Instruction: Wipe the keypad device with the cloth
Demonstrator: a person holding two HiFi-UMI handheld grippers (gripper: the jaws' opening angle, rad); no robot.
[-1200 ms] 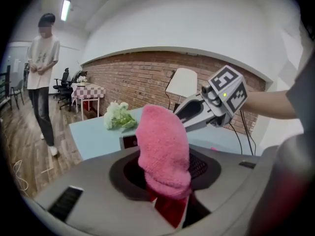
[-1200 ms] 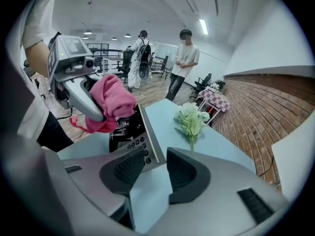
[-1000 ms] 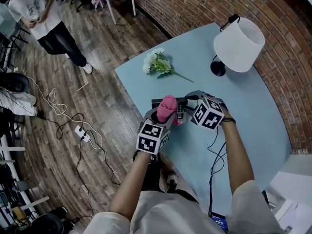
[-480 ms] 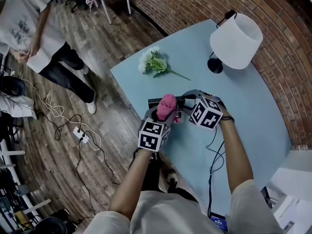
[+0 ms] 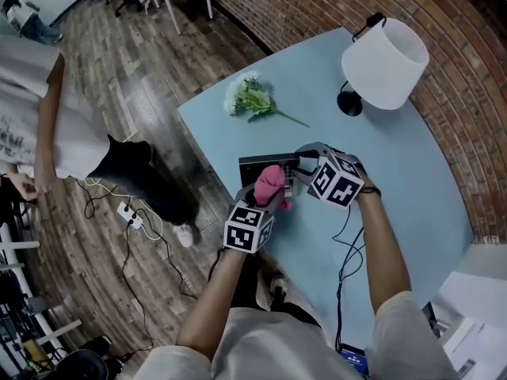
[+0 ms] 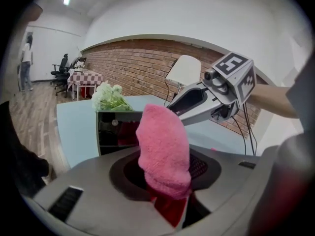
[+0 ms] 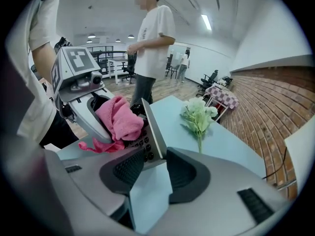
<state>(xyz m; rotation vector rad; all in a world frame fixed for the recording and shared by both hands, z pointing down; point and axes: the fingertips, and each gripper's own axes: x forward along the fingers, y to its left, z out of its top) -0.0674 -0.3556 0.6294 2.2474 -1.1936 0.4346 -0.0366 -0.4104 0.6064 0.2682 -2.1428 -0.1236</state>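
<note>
Left tongs (image 6: 165, 173) pinch a pink cloth (image 5: 269, 182); the bunched end sticks out past the jaws and presses on the keyed face of the keypad device (image 5: 255, 165). Right tongs (image 7: 156, 163) are clamped on the near edge of the device, which stands tilted with its buttons facing the cloth. The device sits at the near-left edge of the pale blue worktop (image 5: 396, 180). A white flower bunch (image 5: 249, 97) lies beyond the device. A white-shaded lamp (image 5: 386, 63) stands well apart, beyond and right of the device.
</note>
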